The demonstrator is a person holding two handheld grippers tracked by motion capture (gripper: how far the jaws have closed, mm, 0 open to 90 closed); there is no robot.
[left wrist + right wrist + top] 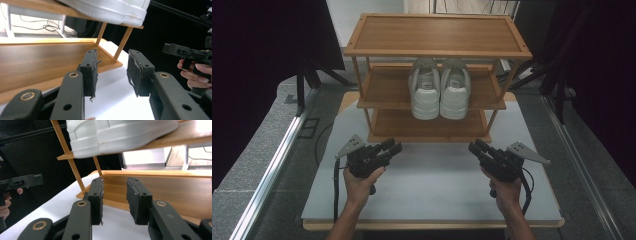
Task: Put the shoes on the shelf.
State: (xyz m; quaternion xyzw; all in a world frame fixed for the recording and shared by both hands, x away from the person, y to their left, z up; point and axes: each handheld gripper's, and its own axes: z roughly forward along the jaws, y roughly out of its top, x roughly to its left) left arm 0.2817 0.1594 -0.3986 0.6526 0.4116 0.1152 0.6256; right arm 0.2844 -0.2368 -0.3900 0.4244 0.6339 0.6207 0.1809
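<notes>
My left gripper point(394, 146) and right gripper point(475, 146) hang low over the white tabletop point(432, 185), jaws parted about halfway, nothing between them. 2 white shoes point(440, 91) sit side by side on the middle shelf of the wooden 3-tier rack point(435, 50), heels toward me. Grey floor point(257, 155) flanks the table; dark curtains point(257, 45) close both sides.

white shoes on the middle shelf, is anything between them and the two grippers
Nothing visible does. The white shoes sit at the middle shelf's open front edge; the left gripper and right gripper are below, open and empty.
</notes>
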